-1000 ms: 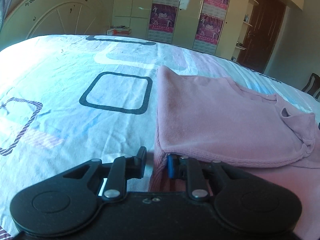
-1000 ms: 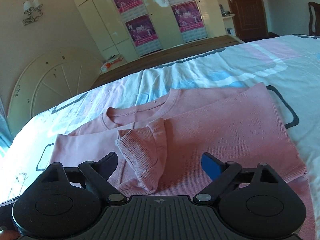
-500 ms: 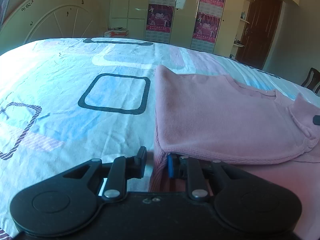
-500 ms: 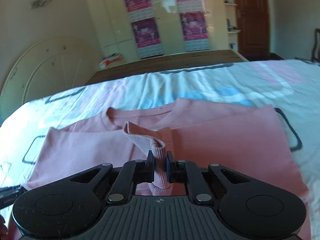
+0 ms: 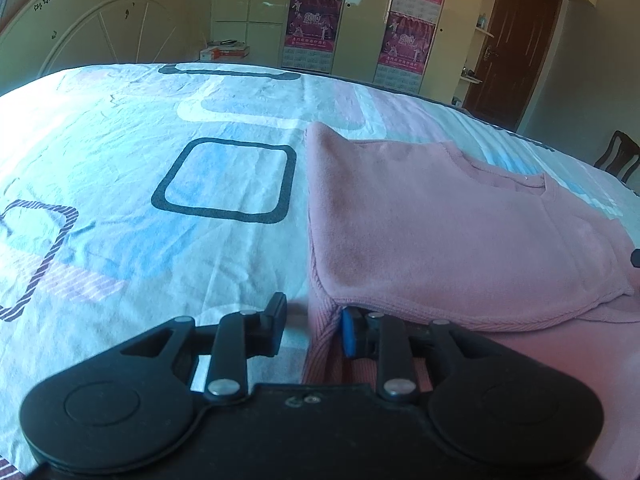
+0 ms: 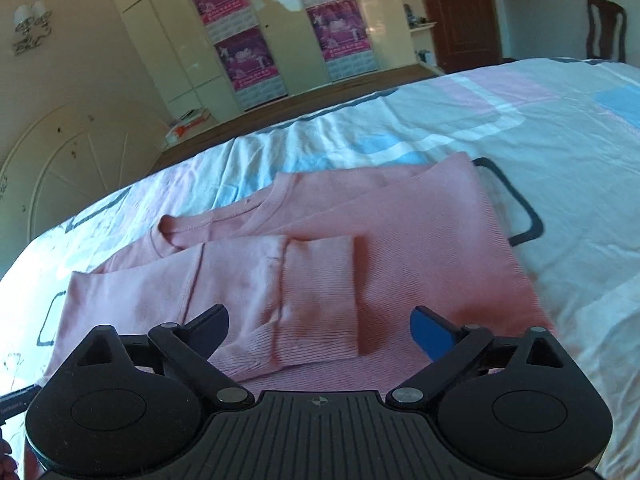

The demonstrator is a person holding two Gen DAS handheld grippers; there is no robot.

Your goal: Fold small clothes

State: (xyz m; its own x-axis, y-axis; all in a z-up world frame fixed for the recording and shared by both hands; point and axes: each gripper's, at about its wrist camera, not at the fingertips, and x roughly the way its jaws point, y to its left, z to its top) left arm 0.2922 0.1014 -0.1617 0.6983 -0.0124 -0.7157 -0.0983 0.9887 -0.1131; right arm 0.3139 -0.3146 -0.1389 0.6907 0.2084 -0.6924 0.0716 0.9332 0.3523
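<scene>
A pink long-sleeved top (image 6: 400, 240) lies flat on the bed, both sleeves folded across its body; it also shows in the left wrist view (image 5: 440, 232). The ribbed cuff (image 6: 316, 296) of one sleeve lies flat on the body just in front of my right gripper (image 6: 320, 328), which is open and empty. My left gripper (image 5: 312, 324) sits at the top's near left corner, its jaws narrowly apart around the ribbed hem (image 5: 320, 320), with the blue pad tucked under the folded sleeve.
The bed sheet (image 5: 160, 160) is white with blue, pink and black square patterns. A curved headboard (image 5: 100, 28), a wardrobe with posters (image 5: 360, 20), a brown door (image 5: 516, 40) and a chair (image 5: 618, 156) stand beyond the bed.
My right gripper was shut on the sleeve cuff half a second ago; now it has opened and the cuff lies flat on the top. My left gripper has stayed at the hem corner.
</scene>
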